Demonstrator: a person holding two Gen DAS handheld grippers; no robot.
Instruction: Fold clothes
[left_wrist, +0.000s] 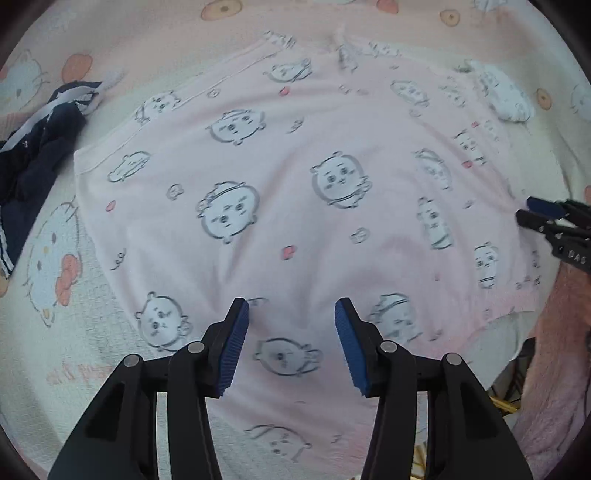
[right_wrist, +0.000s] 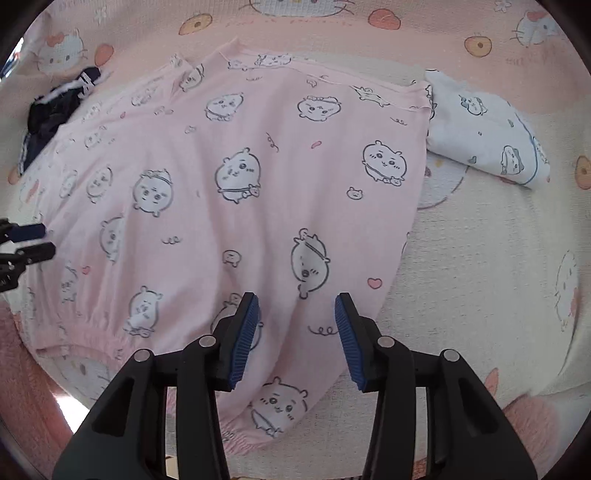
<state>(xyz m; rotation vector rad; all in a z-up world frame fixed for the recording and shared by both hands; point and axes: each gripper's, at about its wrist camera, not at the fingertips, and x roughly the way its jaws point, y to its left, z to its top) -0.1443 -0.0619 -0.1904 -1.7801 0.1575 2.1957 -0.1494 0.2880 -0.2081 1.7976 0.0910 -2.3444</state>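
Spread flat across the middle of the bed lies a pink garment (right_wrist: 236, 192) printed with small cartoon faces — its elastic waistband runs along the near edge, just short of where the bed sheet (right_wrist: 480, 258) drops away. The sheet itself is cream and pink, with cat figures on it. Both grippers hang over the cloth, pointing steeply down. The left gripper (left_wrist: 291, 343) has its blue pads parted with only fabric showing below the gap, and nothing pinched. The right gripper (right_wrist: 297, 339) stands the same way, jaws apart over the garment's near right side and holding nothing. Toward the far right corner sits a folded white garment (right_wrist: 487, 136), touching the pink one's edge. At the far left lies a dark navy garment (left_wrist: 33, 155) with white stripes — crumpled, perhaps shorts, though the blur leaves that uncertain.
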